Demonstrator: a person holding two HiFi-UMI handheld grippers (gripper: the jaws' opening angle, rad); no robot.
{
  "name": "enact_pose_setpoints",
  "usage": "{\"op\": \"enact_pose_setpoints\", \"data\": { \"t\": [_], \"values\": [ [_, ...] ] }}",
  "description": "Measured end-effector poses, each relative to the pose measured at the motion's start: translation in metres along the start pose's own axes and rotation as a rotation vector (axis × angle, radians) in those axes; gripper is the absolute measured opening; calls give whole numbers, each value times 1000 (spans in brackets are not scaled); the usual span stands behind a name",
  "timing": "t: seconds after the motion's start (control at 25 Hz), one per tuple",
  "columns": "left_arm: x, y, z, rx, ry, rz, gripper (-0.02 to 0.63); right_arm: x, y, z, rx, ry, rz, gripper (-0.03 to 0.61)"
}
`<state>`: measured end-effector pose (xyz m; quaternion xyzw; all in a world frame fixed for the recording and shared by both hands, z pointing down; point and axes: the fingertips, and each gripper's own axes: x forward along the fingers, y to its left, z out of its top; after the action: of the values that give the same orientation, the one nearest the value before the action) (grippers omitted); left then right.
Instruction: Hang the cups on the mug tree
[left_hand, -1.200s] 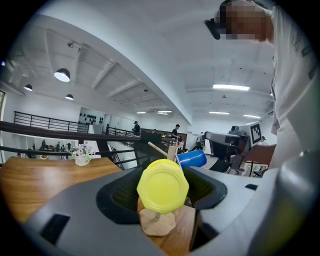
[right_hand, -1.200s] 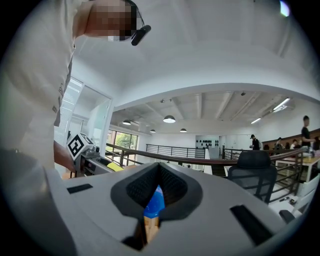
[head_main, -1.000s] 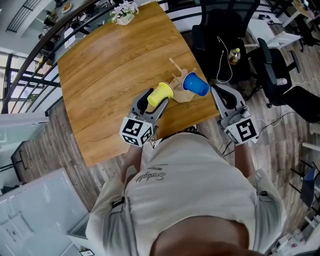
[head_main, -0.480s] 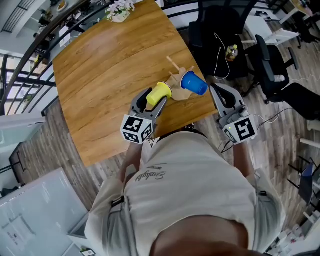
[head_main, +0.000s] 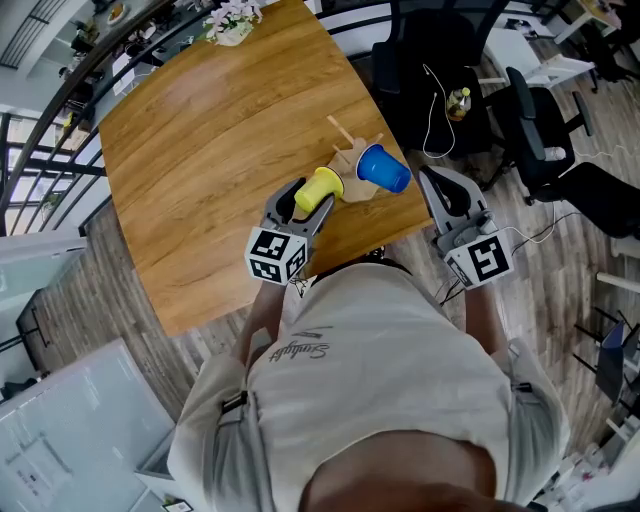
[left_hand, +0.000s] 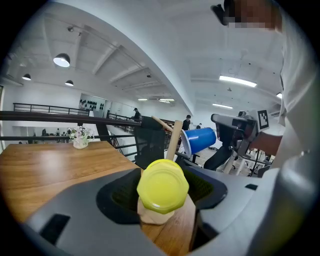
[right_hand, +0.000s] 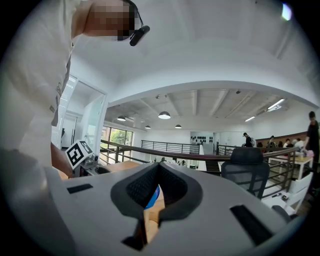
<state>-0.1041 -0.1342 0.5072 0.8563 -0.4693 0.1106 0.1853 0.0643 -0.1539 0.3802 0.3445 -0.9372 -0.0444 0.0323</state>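
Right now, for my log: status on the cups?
Left gripper shut on yellow cup, beside mug tree. Right gripper shut, empty. Blue cup on the tree. Nothing in the way.

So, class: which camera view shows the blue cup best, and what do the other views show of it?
The left gripper view: the blue cup shows whole, side-on, lying level by the tree. The head view shows it from above, smaller. The right gripper view shows only a blue sliver.
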Motion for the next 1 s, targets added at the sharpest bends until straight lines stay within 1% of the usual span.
{"op": "enact_pose_setpoints", "data": {
  "t": [0.28, 0.44, 1.0],
  "values": [
    [12, -4, -2, 14, 21, -22, 273, -2, -5, -1, 1, 2, -13, -7],
    [18, -2, -5, 30, 32, -19, 273, -2, -6, -4, -1, 9, -14, -7],
    [38, -4, -15, 33, 43, -35, 273, -6, -12, -4, -5, 20, -28, -6]
  ]
}}
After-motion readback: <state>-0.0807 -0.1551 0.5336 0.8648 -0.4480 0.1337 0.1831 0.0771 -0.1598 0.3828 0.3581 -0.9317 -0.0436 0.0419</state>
